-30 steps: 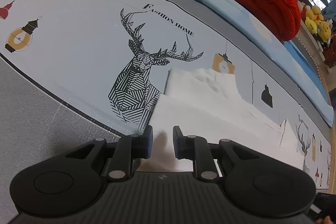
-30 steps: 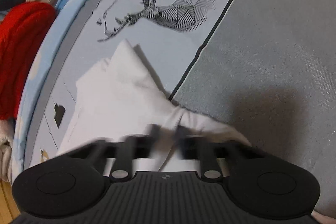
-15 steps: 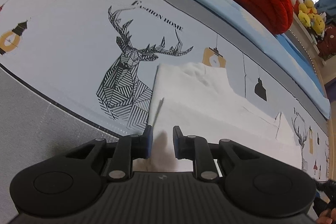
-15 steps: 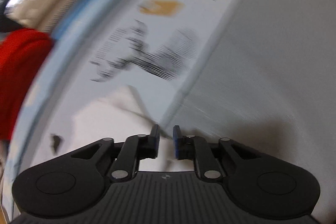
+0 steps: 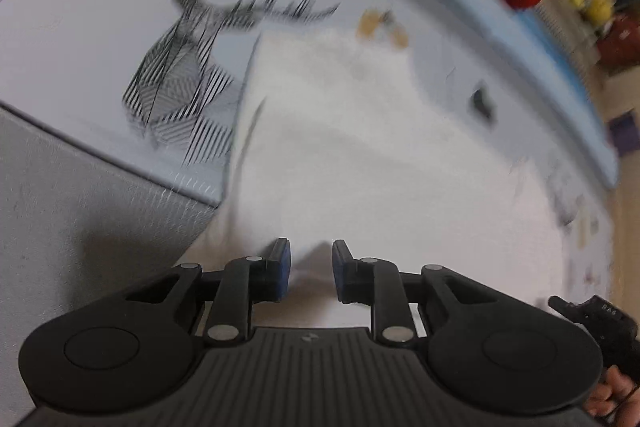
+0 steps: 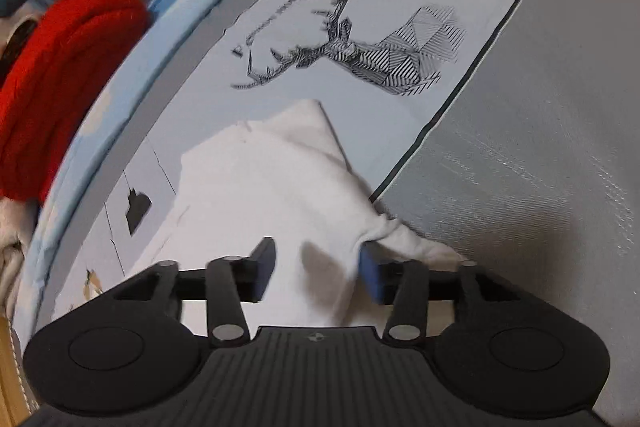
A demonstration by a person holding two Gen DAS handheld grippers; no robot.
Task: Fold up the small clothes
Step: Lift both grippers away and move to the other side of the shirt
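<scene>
On the printed bedsheet point(image 6: 280, 39), just beside the deer print point(image 6: 384, 55) and lapping over the dark line onto the grey strip point(image 6: 540, 147), lies the white garment point(image 6: 264, 183) I am folding. It is partly doubled over, with one pointed corner reaching toward the deer and a bunched end trailing onto the grey.

My right gripper point(image 6: 316, 269) stands wide open over the near edge of the cloth, the blue pads clear on either side of a raised fold; it holds nothing. My left gripper point(image 5: 310, 269) shows a narrower gap between its pads, with white cloth in front of it, but that view is smeared with motion and I cannot tell whether it pinches a layer or merely hovers.

I judge the garment light, soft and limp, probably a knit. It will sag and drag, and it will not keep a crease unless pressed flat. Layers are likely to slide over each other, so pinching a single ply in the middle would only pull up a tent. I would take hold at a corner or along a hem, where the fabric is doubled and thicker, each gripper at one end of the same edge.

The red blanket point(image 6: 60, 75) sits well apart, out of my way.
</scene>
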